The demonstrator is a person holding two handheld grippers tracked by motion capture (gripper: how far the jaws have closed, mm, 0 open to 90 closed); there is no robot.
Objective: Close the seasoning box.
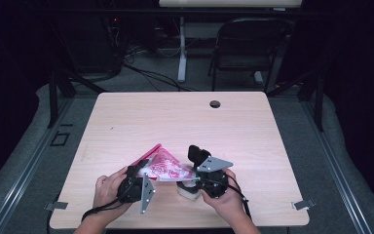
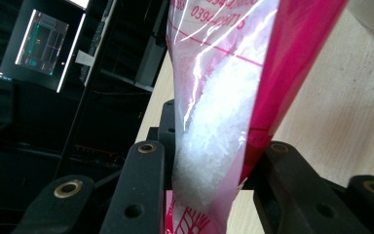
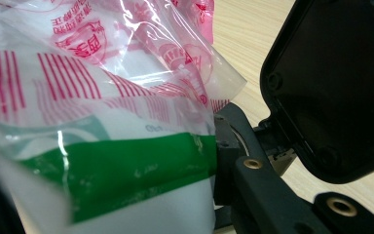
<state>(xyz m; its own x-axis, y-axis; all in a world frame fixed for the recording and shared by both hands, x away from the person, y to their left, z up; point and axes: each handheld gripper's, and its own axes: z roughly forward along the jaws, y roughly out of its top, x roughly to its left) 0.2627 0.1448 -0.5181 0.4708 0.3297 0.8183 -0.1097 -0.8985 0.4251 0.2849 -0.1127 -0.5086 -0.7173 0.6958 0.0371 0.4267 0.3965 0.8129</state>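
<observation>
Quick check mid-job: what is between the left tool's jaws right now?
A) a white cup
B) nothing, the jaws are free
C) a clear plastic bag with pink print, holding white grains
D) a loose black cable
C: in the left gripper view the left tool has its two black jaws on either side of the pink-printed bag, pressing on the white grains inside.

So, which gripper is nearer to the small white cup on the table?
Right. The right gripper is directly above the white cup, holding one end of the plastic bag. The left gripper holds the bag's other end, farther from the cup.
</observation>
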